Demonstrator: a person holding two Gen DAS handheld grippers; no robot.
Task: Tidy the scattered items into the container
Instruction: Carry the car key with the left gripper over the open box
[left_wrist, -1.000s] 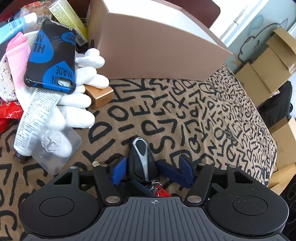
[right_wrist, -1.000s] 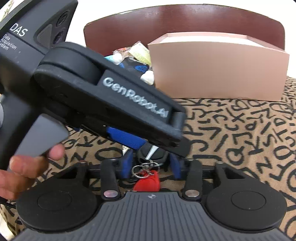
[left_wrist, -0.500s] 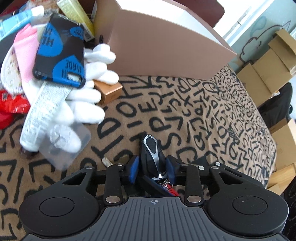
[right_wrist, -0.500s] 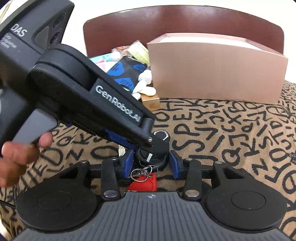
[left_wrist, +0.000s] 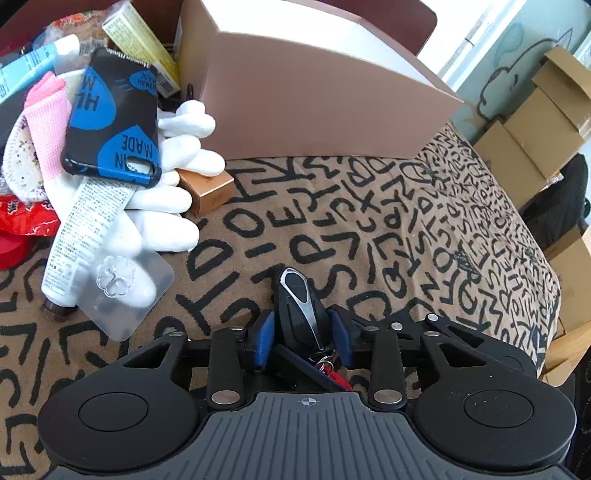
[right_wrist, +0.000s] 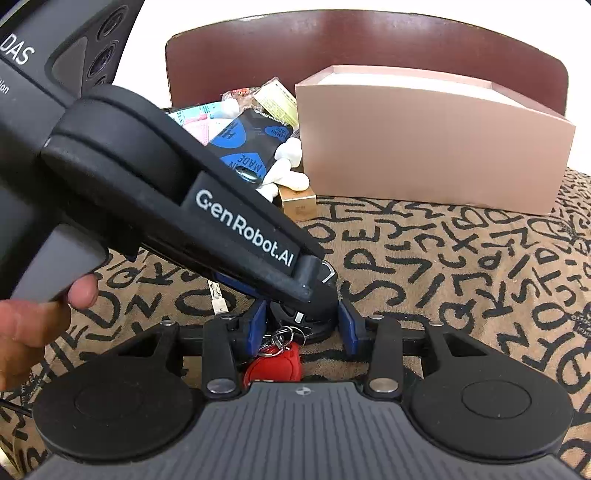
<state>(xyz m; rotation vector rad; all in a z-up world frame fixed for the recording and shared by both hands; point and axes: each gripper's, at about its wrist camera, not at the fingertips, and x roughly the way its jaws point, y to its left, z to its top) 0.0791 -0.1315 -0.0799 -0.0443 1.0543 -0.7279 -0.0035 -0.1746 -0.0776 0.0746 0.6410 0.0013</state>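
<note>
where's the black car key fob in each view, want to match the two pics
Left wrist view: the car key fob stands low in the centre, between the blue pads of the left claw.
Right wrist view: the fob is low in the centre, mostly hidden behind the left claw's arm, with its red tag below.
Shared landmark: the pink box behind it.

A storeroom-like room: stacked cardboard boxes (left_wrist: 532, 122) beside a cloth-covered table (left_wrist: 406, 221).

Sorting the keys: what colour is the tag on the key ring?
Red tag, clearest in the right wrist view.
</note>
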